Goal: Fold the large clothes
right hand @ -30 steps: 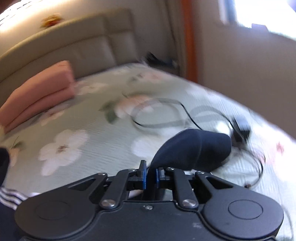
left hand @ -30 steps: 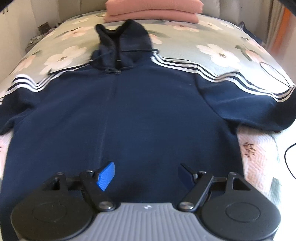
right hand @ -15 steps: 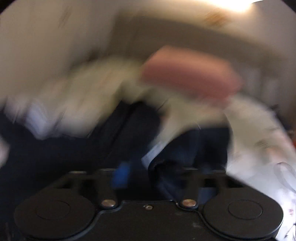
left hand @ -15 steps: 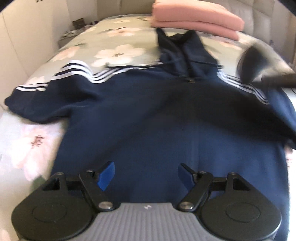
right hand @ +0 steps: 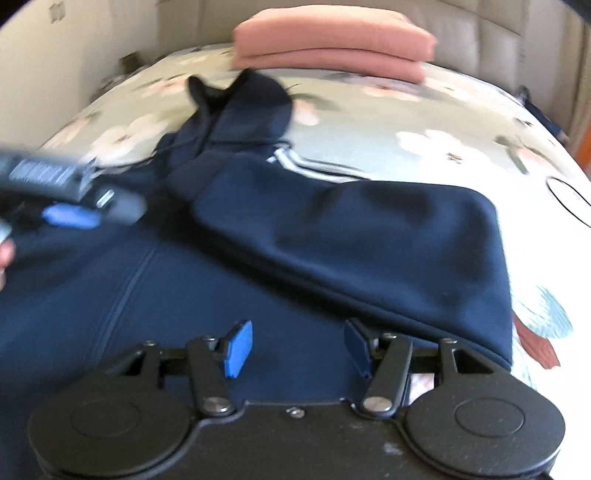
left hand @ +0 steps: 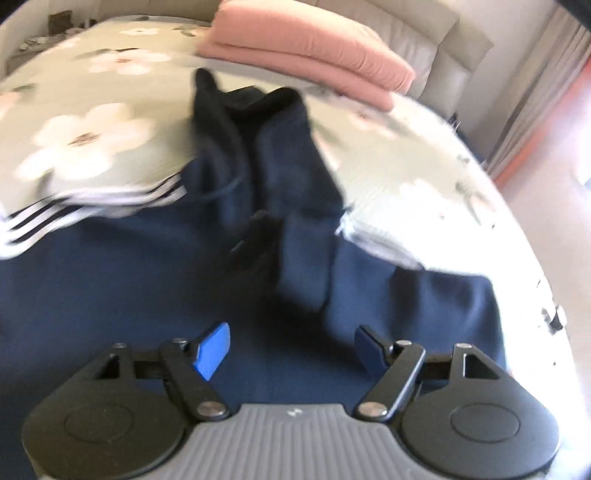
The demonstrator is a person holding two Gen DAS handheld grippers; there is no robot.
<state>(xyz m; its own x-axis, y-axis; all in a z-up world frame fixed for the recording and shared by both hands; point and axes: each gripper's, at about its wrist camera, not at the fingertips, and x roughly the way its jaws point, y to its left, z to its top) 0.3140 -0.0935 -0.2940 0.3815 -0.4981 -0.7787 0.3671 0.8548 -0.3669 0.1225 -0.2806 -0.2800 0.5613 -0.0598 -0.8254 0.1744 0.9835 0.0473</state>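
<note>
A navy hoodie (left hand: pixel 110 295) with white sleeve stripes lies front up on the bed, hood (left hand: pixel 236 122) toward the headboard. Its right sleeve (right hand: pixel 369 236) is folded across the chest; the cuff (left hand: pixel 306 266) shows in the left wrist view. My left gripper (left hand: pixel 291 350) is open and empty low over the body; it also shows, blurred, at the left of the right wrist view (right hand: pixel 70 206). My right gripper (right hand: pixel 295 347) is open and empty above the hoodie near the folded sleeve's lower edge.
The bed has a grey-green floral cover (right hand: pixel 406 122). Folded pink cloth (right hand: pixel 332 40) is stacked by the padded headboard (left hand: pixel 424 29). A black cable (right hand: pixel 569 199) lies on the cover at the right. Curtains and a bright floor (left hand: pixel 546 110) are beyond the bed's right side.
My right gripper carried the right sleeve from the bed's right side over the chest and let it go; its jaws are now open. My left gripper swung its view rightward.
</note>
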